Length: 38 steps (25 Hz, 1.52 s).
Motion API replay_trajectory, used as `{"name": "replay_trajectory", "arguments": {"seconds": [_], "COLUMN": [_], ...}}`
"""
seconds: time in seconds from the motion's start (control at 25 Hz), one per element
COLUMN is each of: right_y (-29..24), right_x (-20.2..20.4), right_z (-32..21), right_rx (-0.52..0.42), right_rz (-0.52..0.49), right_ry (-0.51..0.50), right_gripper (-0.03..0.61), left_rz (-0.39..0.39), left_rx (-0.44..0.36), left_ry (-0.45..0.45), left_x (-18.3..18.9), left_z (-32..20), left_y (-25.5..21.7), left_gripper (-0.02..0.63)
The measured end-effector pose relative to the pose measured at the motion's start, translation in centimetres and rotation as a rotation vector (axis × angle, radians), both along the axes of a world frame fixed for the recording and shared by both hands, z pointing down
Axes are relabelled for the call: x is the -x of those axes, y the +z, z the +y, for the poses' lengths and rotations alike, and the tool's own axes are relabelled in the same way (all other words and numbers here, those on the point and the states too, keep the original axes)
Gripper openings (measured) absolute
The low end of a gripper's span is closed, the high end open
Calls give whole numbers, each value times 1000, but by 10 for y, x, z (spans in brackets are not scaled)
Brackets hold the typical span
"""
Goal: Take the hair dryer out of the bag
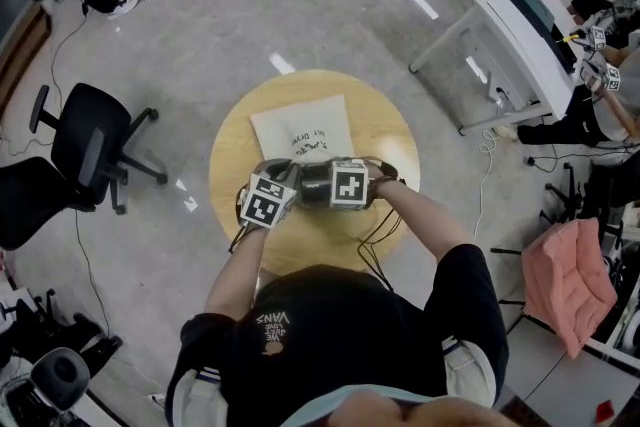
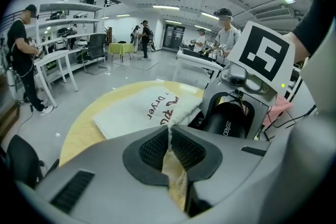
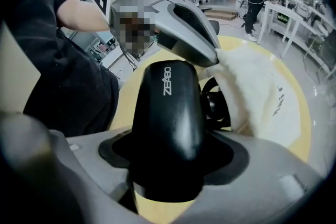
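Note:
A white cloth bag point(image 1: 300, 127) with dark print lies flat on the round wooden table point(image 1: 232, 155). My left gripper point(image 2: 169, 136) is shut on a fold of the bag's point(image 2: 139, 107) near edge, at its mouth. The black hair dryer point(image 3: 168, 113) sticks out of the bag's point(image 3: 252, 92) opening. My right gripper point(image 3: 168, 165) is shut on the dryer's body. In the head view both grippers, left point(image 1: 288, 181) and right point(image 1: 328, 185), sit side by side at the bag's near end, with the dryer point(image 1: 314, 187) between them. The dryer's far end is hidden in the bag.
Black cables point(image 1: 385, 225) trail off the table's near right edge. A black office chair point(image 1: 85, 150) stands to the left, and a white desk point(image 1: 520, 20) to the upper right. A pink cloth point(image 1: 568, 280) hangs at the right. People stand at benches in the background.

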State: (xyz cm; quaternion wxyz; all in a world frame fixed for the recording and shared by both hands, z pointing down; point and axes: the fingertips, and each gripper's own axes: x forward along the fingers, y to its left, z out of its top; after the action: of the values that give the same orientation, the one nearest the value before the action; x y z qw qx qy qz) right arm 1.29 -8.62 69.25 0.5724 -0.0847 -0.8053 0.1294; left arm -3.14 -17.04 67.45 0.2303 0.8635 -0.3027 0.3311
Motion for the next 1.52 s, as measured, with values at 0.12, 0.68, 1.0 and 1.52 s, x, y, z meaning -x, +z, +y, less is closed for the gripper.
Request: {"name": "replay_trajectory", "arguments": {"seconds": [0.12, 0.68, 1.0, 1.52], "right_y": [-1, -6, -14, -26], "right_x": [-1, 4, 4, 8], "right_z": [4, 34, 50, 71], "right_rx": [6, 26, 18, 1], "right_rz": [7, -29, -50, -71], "right_ry": [-7, 33, 67, 128], "right_gripper": [351, 351, 351, 351], "left_rz": [-2, -28, -24, -34], "left_rx": [1, -19, -6, -16], "left_ry": [3, -6, 17, 66], "left_x": [0, 10, 4, -4], "left_z": [0, -15, -16, -21], "left_y": [-6, -2, -5, -6], "left_gripper": [32, 32, 32, 32]}}
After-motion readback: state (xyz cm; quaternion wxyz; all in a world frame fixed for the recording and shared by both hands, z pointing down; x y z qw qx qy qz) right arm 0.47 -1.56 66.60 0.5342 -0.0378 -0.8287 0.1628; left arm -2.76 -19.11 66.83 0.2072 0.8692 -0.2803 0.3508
